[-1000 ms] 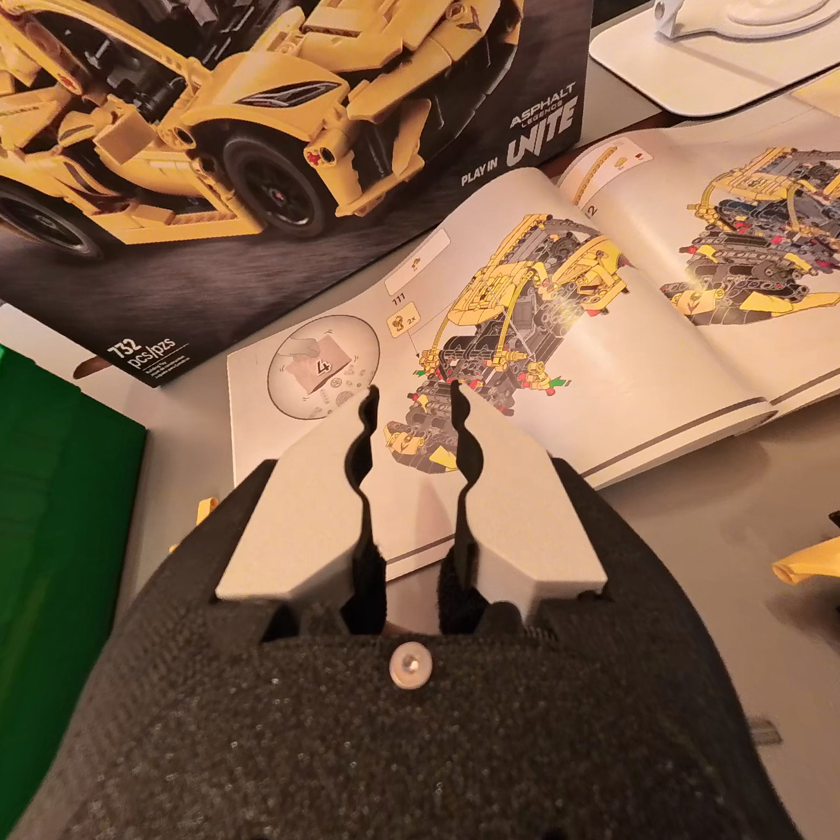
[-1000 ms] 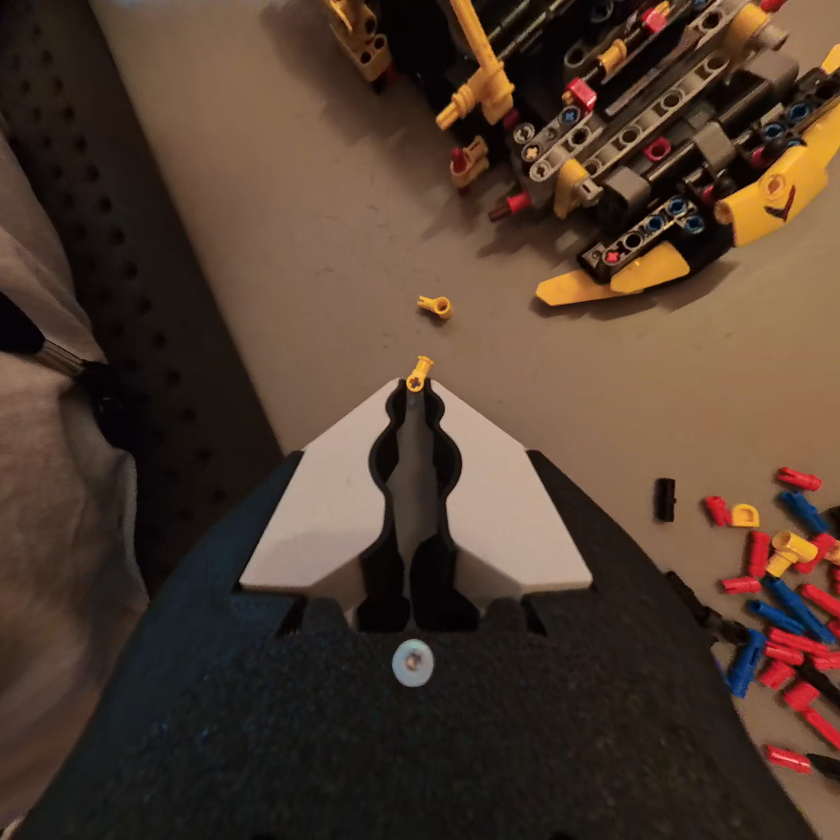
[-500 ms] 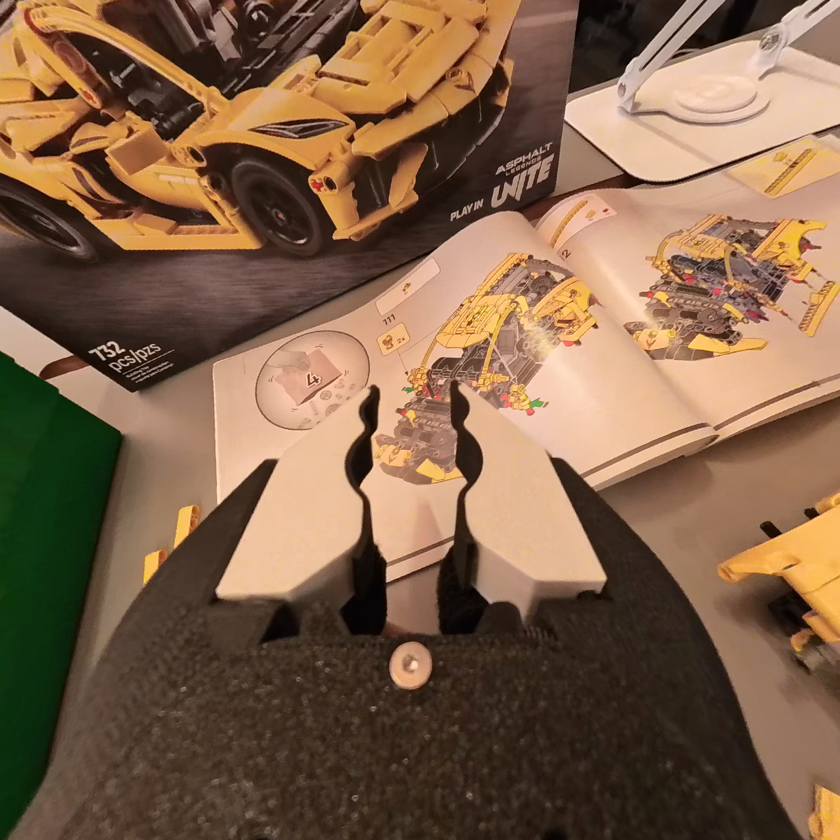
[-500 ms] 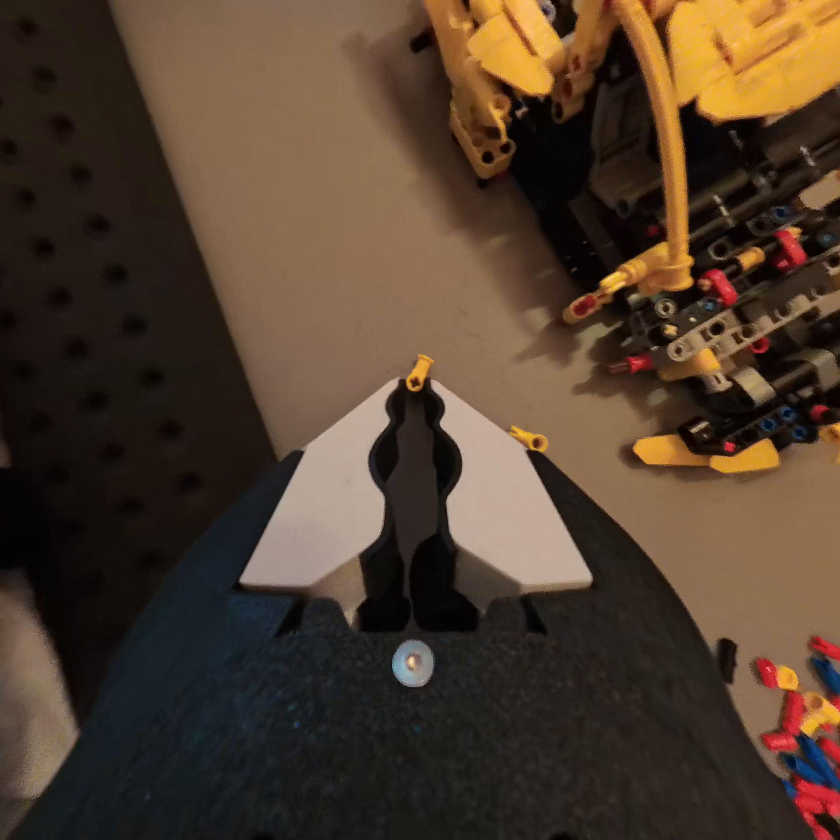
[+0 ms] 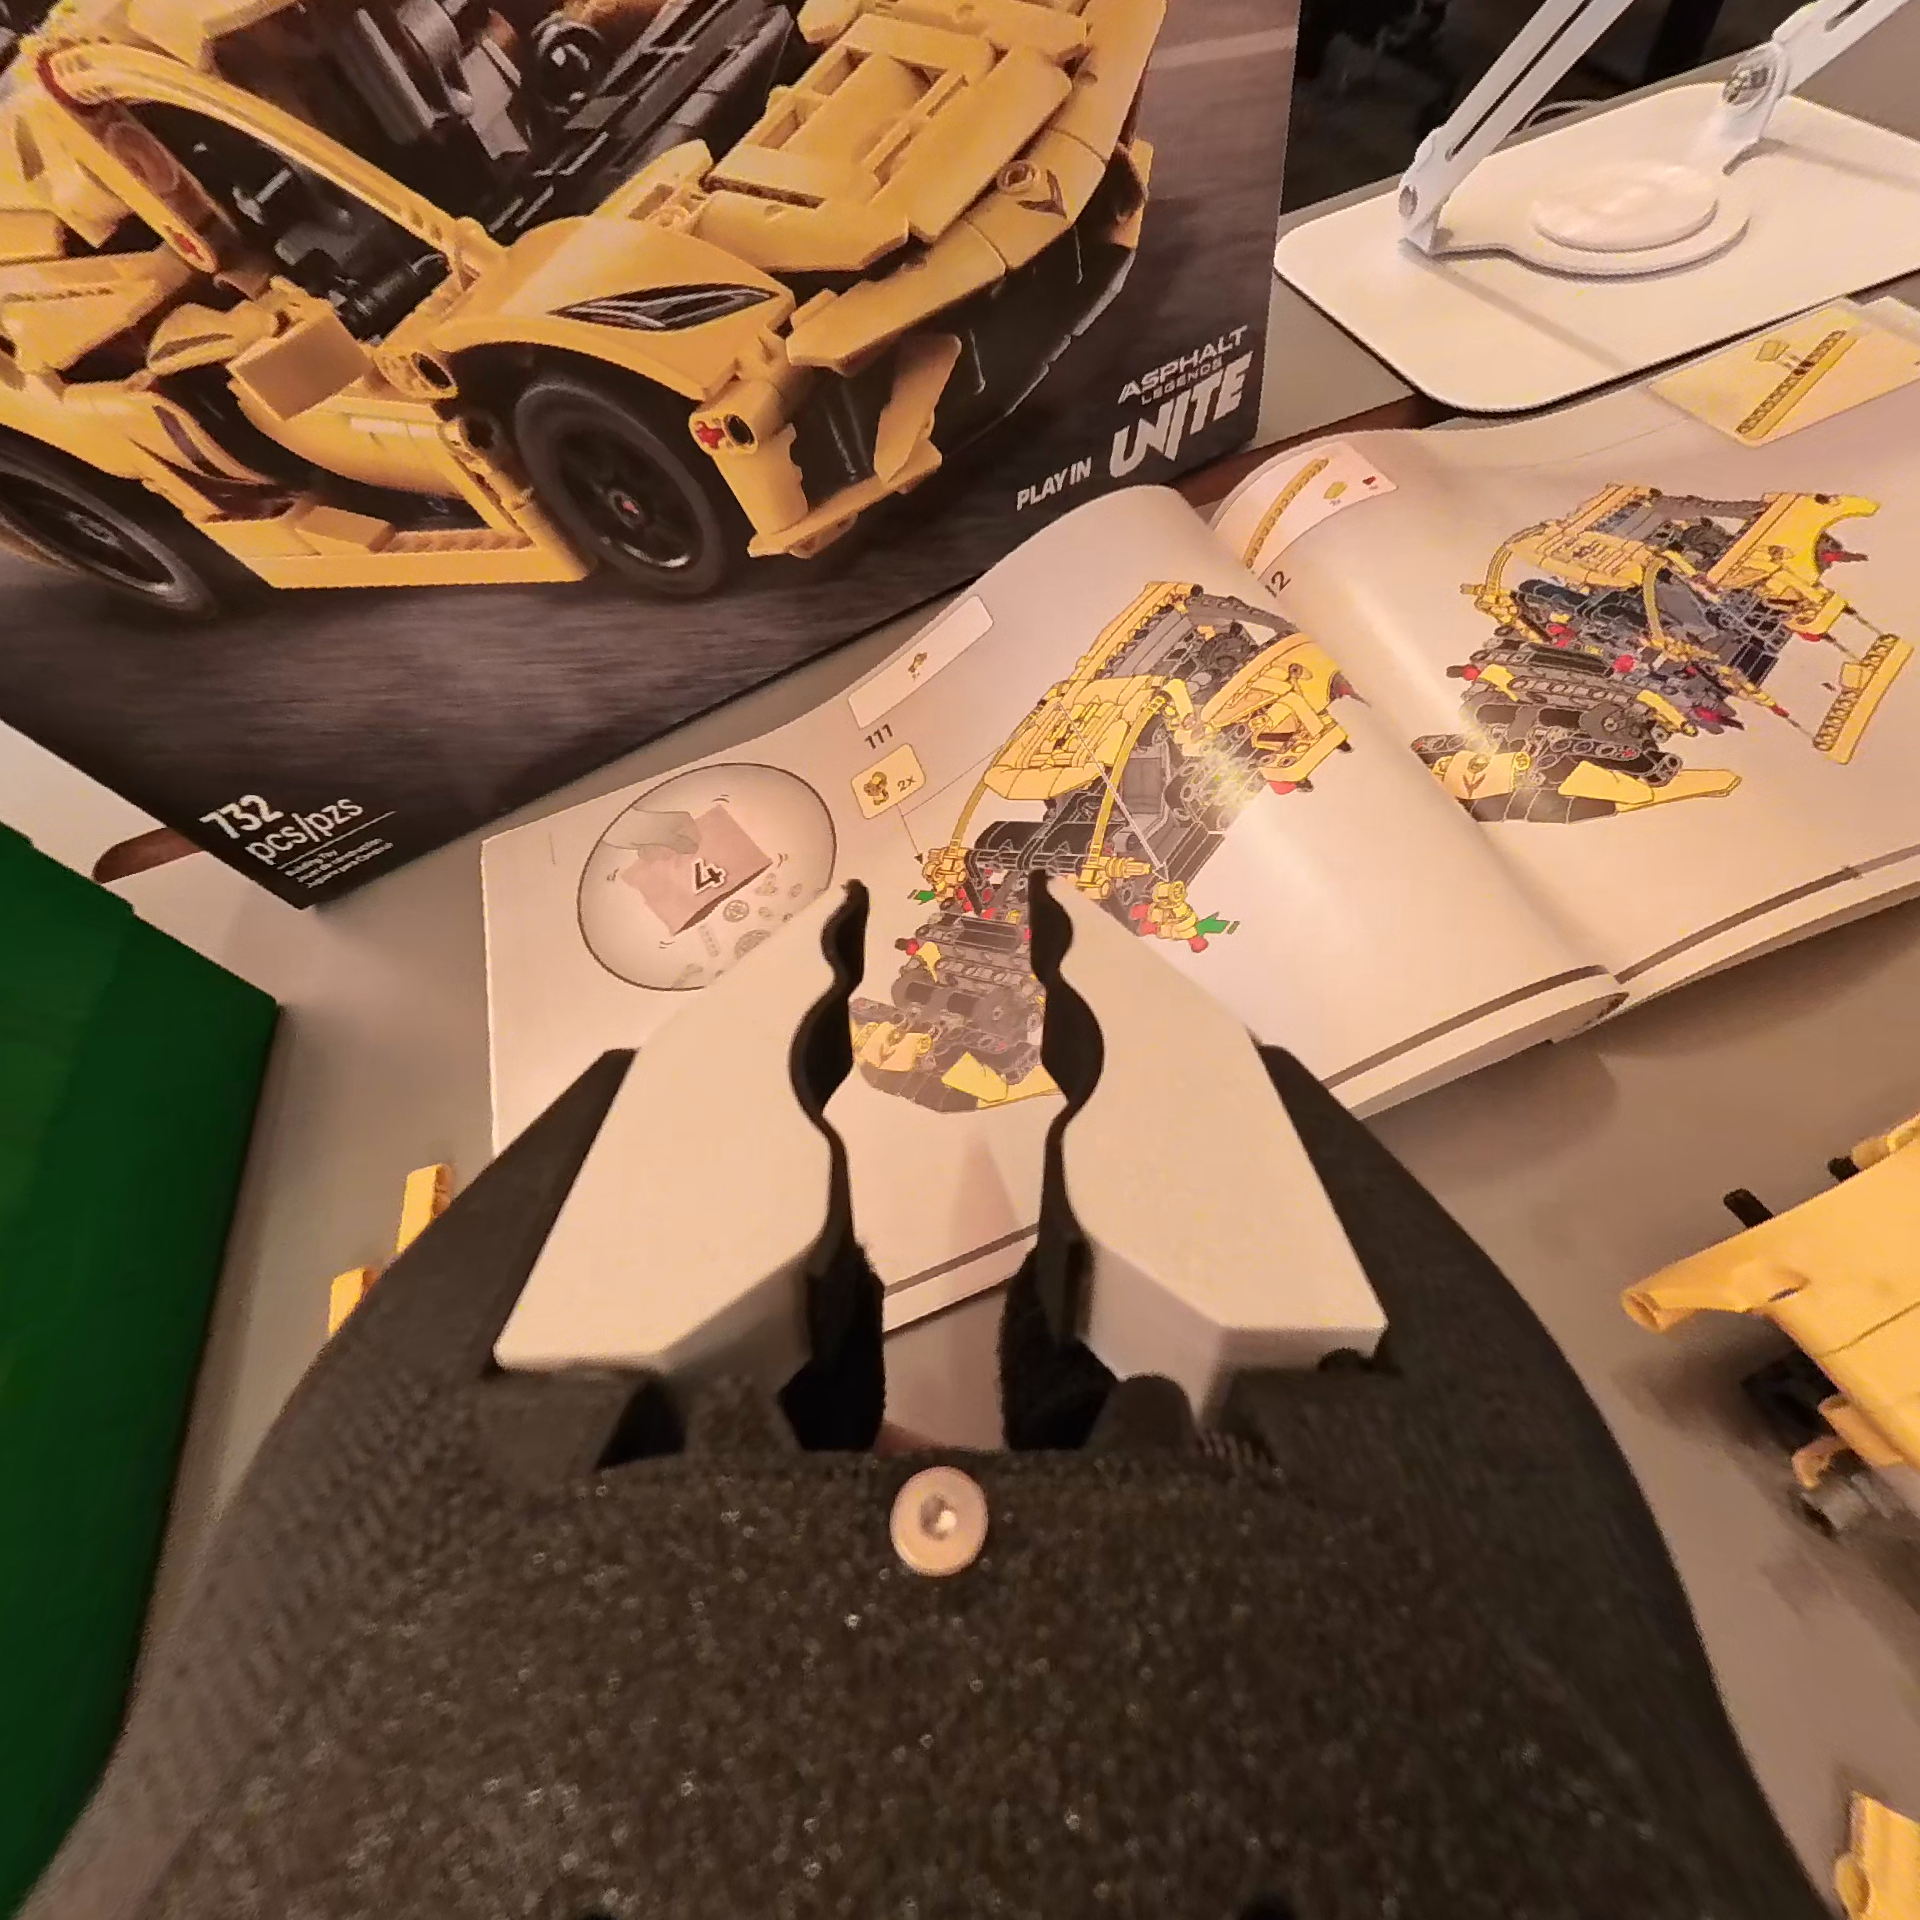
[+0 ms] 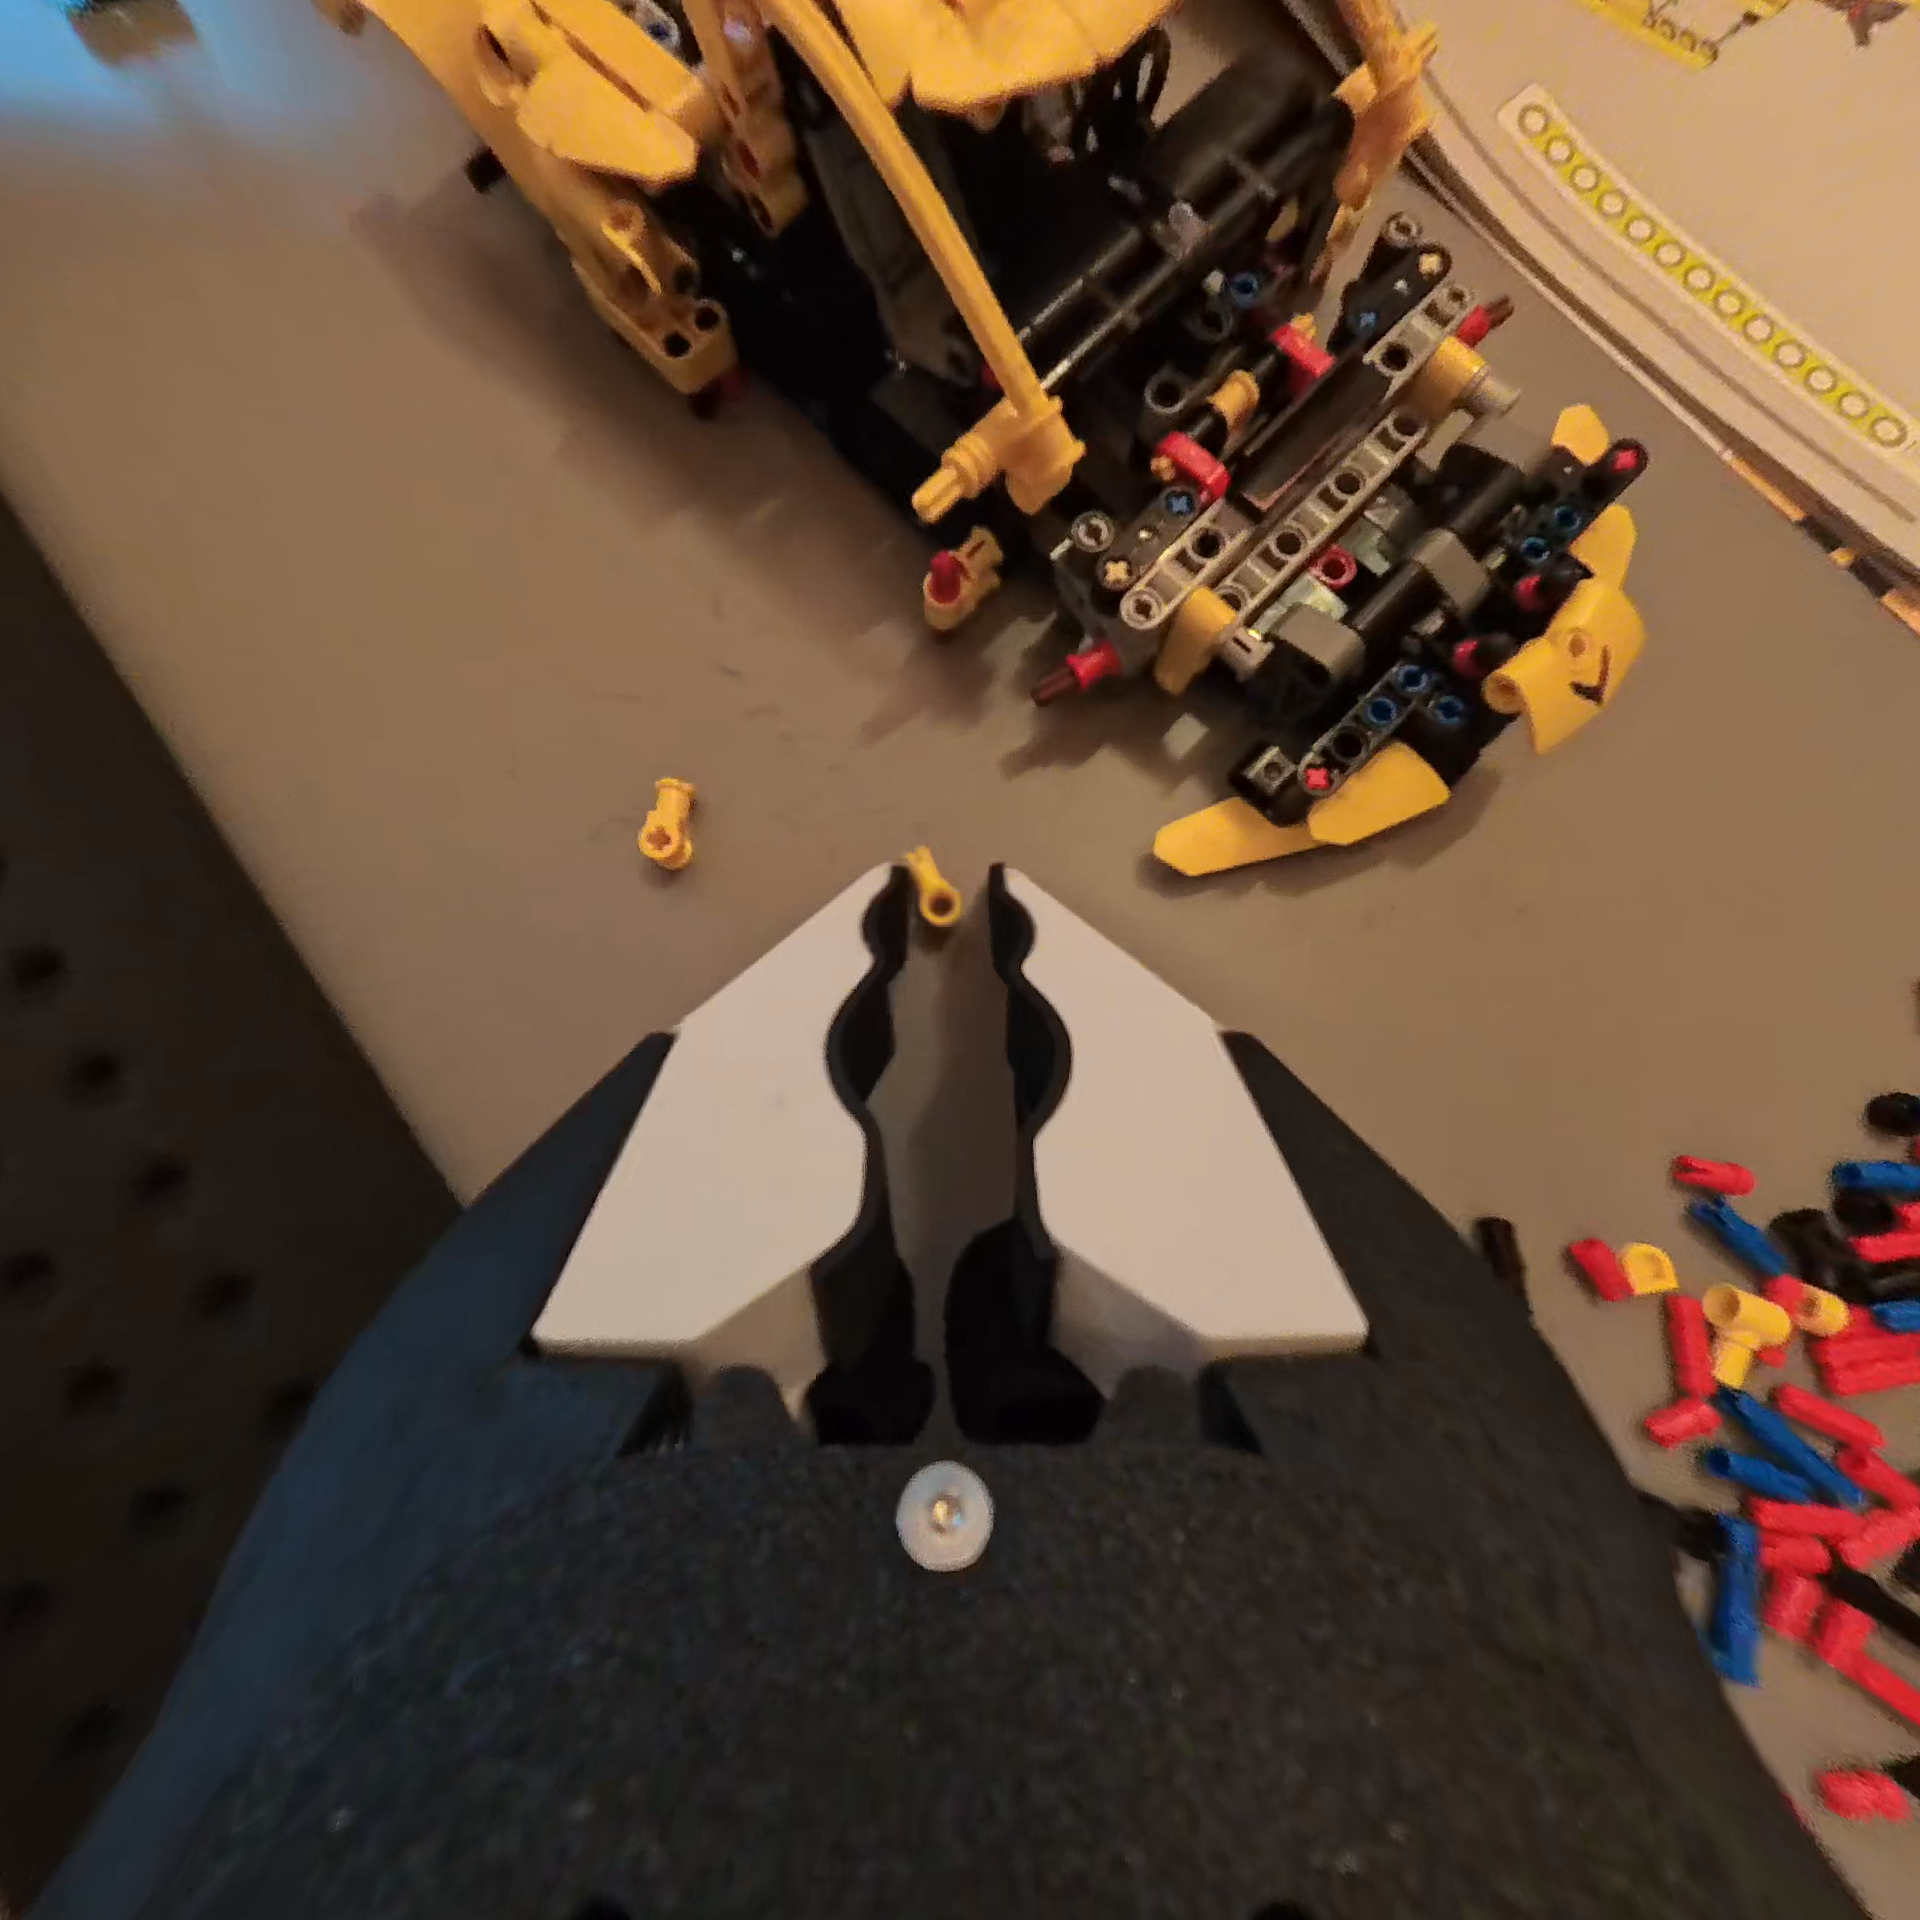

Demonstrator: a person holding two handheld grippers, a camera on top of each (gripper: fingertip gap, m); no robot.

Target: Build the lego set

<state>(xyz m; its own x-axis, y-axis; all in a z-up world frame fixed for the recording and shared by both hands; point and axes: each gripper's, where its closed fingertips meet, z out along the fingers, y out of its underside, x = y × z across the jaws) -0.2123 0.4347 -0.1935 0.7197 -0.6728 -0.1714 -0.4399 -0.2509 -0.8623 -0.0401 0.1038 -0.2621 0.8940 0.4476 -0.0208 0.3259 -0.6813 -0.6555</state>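
Note:
The partly built yellow and black lego car [image 6: 1247, 468] stands on the grey table ahead of my right gripper [image 6: 942, 878]. That gripper is open. A small yellow connector [image 6: 932, 899] sits loose between its fingertips, close to the left finger. A second yellow connector [image 6: 667, 821] lies on the table to the left. My left gripper [image 5: 947, 888] is open and empty, held over the open instruction booklet [image 5: 1455, 831]. The car's yellow edge also shows in the left wrist view [image 5: 1808, 1309] at the right.
The set's box [image 5: 623, 416] stands behind the booklet. A green object [image 5: 104, 1195] lies at the left and a white stand base [image 5: 1558, 260] at the back right. A pile of red, blue and black pins [image 6: 1787, 1403] lies right of my right gripper. The table edge [image 6: 260, 987] runs along the left. The tips of one gripper are about 40 centimetres away from the tips of the other. From the left gripper's tips to the green object [image 5: 104, 1195] is close to 20 centimetres.
My right gripper has opened and let go of the small yellow connector it held at its tips. Both views have shifted; more of the car shows in the left wrist view.

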